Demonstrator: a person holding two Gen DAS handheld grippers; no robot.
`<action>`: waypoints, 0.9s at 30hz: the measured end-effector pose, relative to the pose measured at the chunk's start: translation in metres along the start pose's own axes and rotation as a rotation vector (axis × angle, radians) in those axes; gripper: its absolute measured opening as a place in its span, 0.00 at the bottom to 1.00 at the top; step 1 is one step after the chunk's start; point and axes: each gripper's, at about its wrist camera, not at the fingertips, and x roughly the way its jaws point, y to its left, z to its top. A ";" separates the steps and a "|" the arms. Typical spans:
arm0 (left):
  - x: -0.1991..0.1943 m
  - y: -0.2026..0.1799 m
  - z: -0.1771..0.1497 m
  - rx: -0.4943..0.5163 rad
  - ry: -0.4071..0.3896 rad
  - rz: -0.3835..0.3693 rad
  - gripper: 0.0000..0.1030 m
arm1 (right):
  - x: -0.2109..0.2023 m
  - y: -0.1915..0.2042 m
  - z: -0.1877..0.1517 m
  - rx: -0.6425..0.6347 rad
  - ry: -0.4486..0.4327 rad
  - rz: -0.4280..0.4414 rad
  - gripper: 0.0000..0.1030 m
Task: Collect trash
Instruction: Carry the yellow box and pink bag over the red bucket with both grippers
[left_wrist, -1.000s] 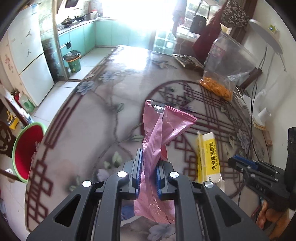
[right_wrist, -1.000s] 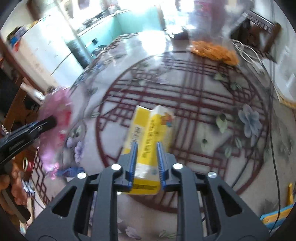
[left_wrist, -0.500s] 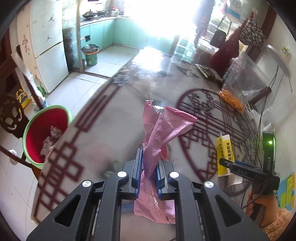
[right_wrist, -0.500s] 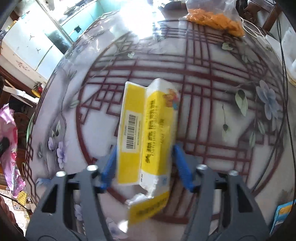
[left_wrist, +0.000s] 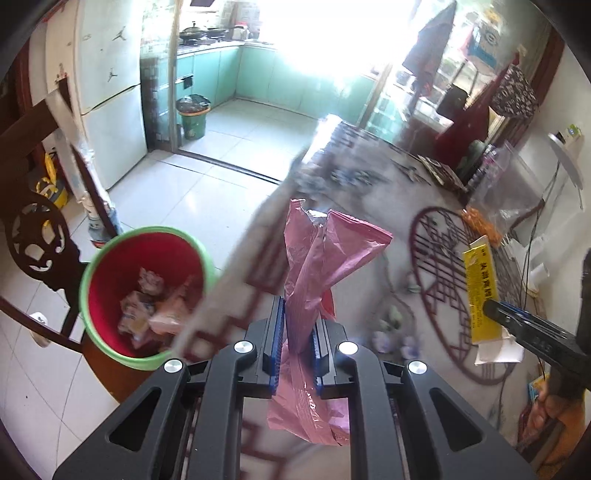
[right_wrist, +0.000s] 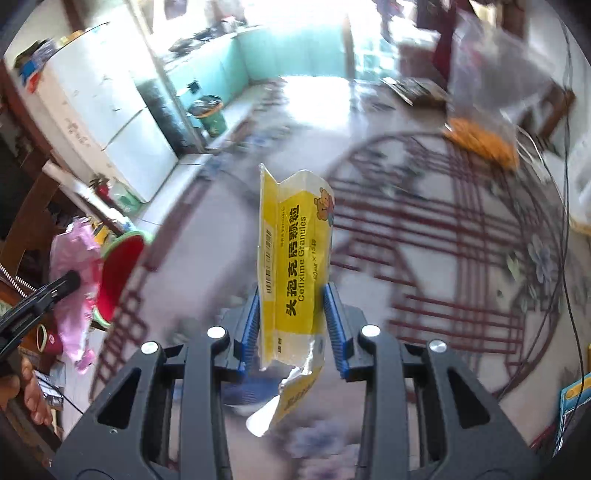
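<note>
Our left gripper (left_wrist: 297, 334) pinches a crumpled pink wrapper (left_wrist: 321, 266), which stands up between its blue pads. Ahead and to its left, below the table edge (left_wrist: 229, 280), sits a red bin (left_wrist: 144, 291) with a green rim, trash inside. Our right gripper (right_wrist: 295, 325) clamps a yellow granules packet (right_wrist: 295, 266) upright, above the patterned table (right_wrist: 424, 258); a bag of orange snacks (right_wrist: 480, 142) lies far ahead to its right.

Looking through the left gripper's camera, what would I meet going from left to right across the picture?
Dark carved chair → red bin with green rim, trash inside → pink wrapper pinched in the left gripper → yellow medicine packet held by the right gripper.
</note>
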 end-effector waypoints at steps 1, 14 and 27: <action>-0.002 0.013 0.003 -0.007 -0.003 0.005 0.10 | -0.001 0.016 0.002 -0.016 -0.007 0.008 0.32; -0.009 0.128 0.023 -0.073 -0.016 0.067 0.10 | 0.011 0.165 0.014 -0.168 -0.039 0.086 0.34; 0.009 0.185 0.033 -0.120 0.018 0.098 0.11 | 0.032 0.235 0.030 -0.252 -0.014 0.118 0.35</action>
